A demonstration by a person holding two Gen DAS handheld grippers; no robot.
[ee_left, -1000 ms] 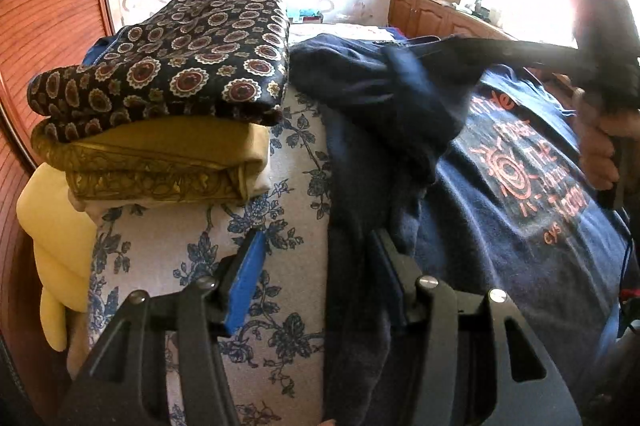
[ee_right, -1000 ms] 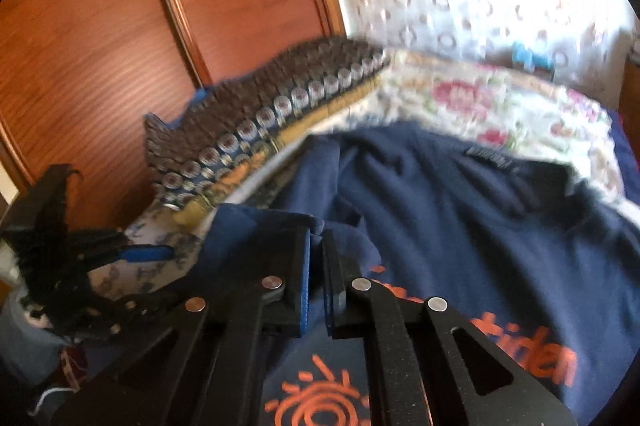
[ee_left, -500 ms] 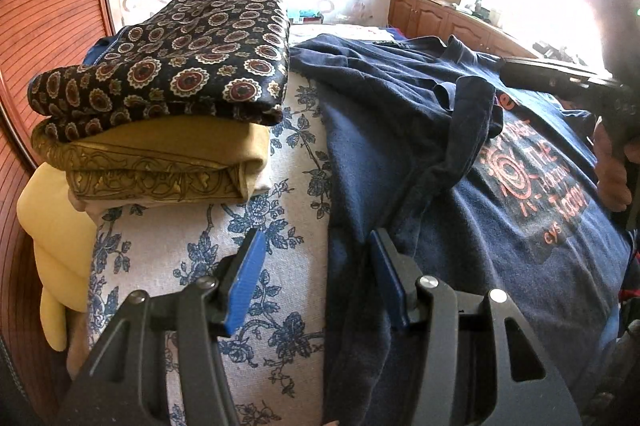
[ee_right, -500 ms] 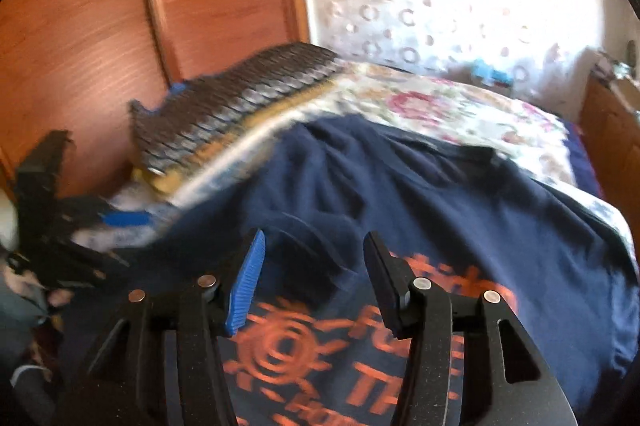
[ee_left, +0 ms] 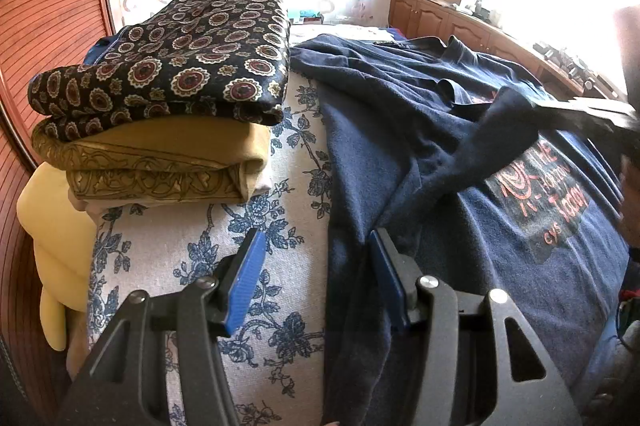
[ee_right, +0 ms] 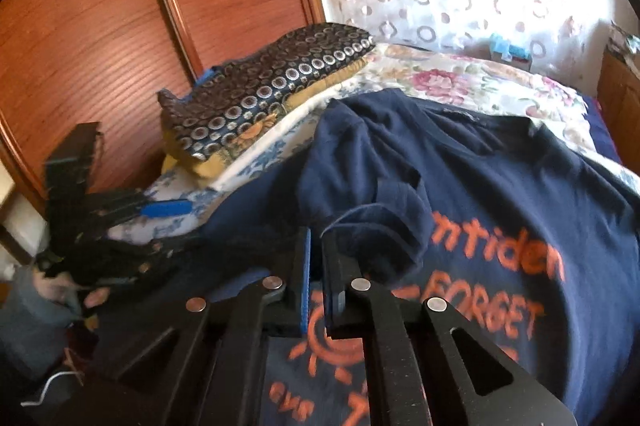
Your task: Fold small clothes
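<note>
The navy T-shirt lies flat on the bed beside the folded pile; the right hand-held gripper has just closed, pinching its sleeve, the left hand-held gripper half open and empty, so next I'd lay that sleeve flat across the chest.

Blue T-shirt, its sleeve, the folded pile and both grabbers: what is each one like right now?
navy T-shirt: spread on the flowery bedspread, print up, not yet folded.
sleeve: lifted across the chest, pinched at its hem.
right gripper: shut on sleeve; its jaws have just been closing.
left gripper: open over the shirt's side edge, pads not pressing.
patterned cloth: folded, top of the pile.
mustard cloth: folded, underneath it.
</note>
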